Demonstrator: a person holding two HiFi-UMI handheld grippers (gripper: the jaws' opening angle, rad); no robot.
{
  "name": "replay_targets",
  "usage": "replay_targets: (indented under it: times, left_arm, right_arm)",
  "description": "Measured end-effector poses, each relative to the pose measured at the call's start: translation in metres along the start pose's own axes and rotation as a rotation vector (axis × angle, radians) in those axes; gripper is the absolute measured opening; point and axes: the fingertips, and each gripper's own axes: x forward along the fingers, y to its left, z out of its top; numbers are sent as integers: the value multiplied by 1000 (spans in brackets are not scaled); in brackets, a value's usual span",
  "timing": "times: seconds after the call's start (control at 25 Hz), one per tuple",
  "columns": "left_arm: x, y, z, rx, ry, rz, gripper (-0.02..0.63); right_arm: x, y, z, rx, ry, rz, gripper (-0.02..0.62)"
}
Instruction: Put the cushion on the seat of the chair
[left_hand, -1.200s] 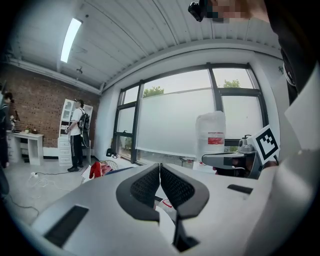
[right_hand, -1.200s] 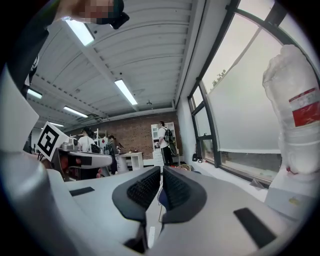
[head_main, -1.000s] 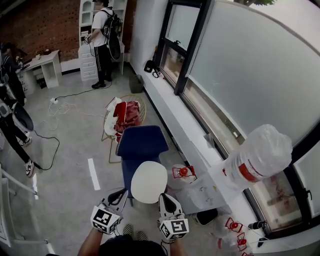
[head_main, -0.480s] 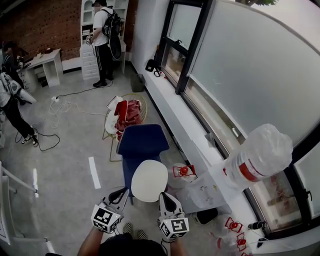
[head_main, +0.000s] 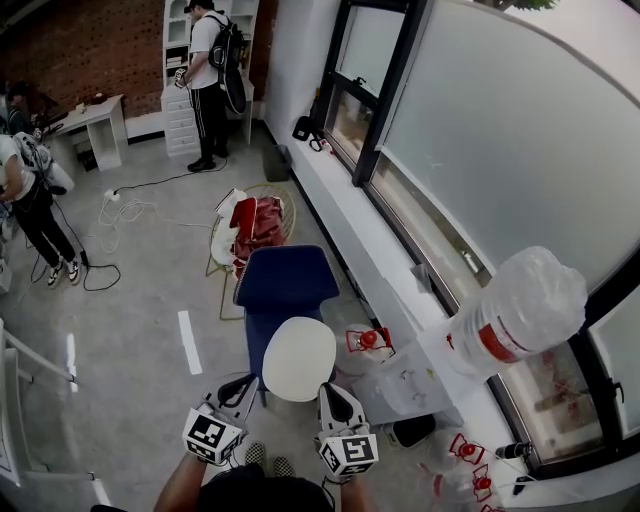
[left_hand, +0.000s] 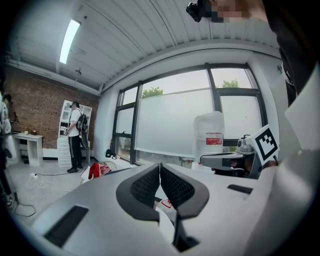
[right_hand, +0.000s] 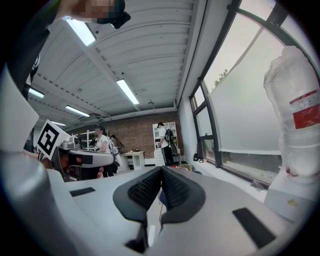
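A round white cushion (head_main: 298, 358) hangs in front of me, over the near end of a blue chair (head_main: 285, 283). The chair's seat lies beyond the cushion and is bare. My left gripper (head_main: 246, 386) sits at the cushion's lower left rim and my right gripper (head_main: 326, 392) at its lower right rim. In the left gripper view the jaws are closed (left_hand: 159, 170) with a strip of white cushion (left_hand: 164, 216) caught low between them. The right gripper (right_hand: 161, 174) is likewise shut, with a sliver of white (right_hand: 151, 233) under the pads and the blue chair (right_hand: 159, 196) showing past them.
A wicker basket of red cloth (head_main: 256, 226) stands just behind the chair. A window ledge (head_main: 350, 235) runs along the right, with a large wrapped water bottle (head_main: 515, 312) and red-capped items (head_main: 367, 343) near it. People stand far left (head_main: 30, 195) and by the shelves (head_main: 210, 80). Cables (head_main: 120, 215) lie on the floor.
Both grippers and the cushion hold still. The person at the far left has moved back along the floor; my view has shifted slightly.
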Motion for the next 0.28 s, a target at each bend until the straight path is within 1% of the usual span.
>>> replay_targets:
  times: [0.28]
  left_arm:
    - [-1,1,-4,0,1,-1,20]
  right_arm:
    - [1,2,-6,0,5,1,29]
